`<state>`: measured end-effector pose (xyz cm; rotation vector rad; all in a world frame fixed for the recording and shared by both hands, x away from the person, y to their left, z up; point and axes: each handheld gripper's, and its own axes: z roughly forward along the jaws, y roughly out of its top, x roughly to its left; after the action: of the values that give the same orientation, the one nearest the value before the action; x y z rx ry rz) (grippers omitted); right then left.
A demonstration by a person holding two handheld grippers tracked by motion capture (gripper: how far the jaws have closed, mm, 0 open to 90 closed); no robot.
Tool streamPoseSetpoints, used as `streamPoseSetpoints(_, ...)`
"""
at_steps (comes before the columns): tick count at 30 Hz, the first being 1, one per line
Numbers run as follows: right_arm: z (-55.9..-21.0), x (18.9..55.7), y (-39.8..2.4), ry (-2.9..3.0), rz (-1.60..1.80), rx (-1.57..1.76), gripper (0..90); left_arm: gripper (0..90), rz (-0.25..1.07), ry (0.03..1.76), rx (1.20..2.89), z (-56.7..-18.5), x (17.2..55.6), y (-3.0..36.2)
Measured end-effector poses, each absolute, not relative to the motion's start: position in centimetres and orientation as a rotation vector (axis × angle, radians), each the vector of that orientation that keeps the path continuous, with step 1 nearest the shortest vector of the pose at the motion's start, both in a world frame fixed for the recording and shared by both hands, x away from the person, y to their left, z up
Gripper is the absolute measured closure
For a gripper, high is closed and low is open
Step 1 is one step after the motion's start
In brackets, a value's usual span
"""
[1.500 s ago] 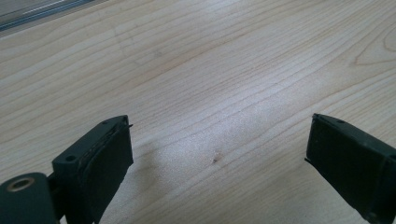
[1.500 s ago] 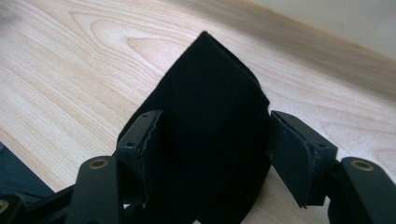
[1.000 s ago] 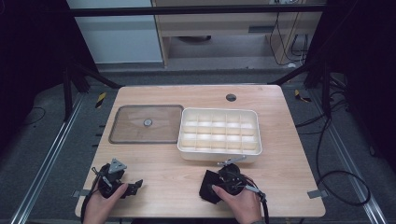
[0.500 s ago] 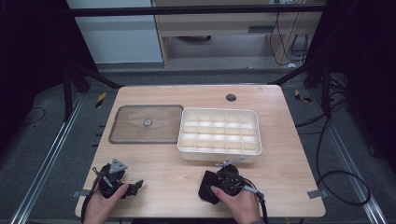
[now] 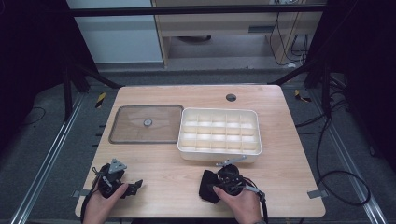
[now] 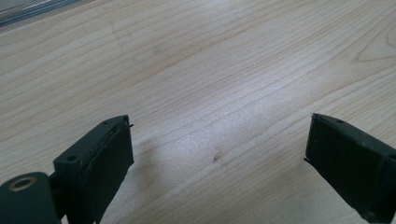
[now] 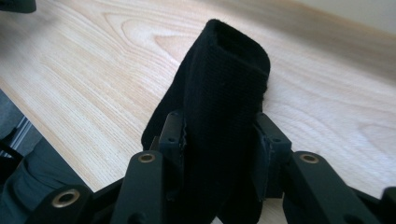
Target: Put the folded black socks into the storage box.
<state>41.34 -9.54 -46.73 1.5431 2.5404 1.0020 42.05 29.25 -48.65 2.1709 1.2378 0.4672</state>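
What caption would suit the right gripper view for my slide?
Right claw closing its jaws on a folded black cloth above the wooden table.

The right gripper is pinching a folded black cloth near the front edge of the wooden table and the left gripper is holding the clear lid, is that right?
Not quite. The left gripper holds nothing: the left gripper view shows its fingers spread wide over bare wooden table. The clear flat lid lies apart by the white compartment tray in the high view. The right gripper has just been closing and does pinch the folded black cloth.
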Motion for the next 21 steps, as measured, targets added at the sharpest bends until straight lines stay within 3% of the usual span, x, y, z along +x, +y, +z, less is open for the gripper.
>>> streamPoseSetpoints(21,-42.3,39.8,-15.5,2.436,0.922,1.504,62.0,6.3,0.475,1.266,2.164,-49.2,42.5,30.1)
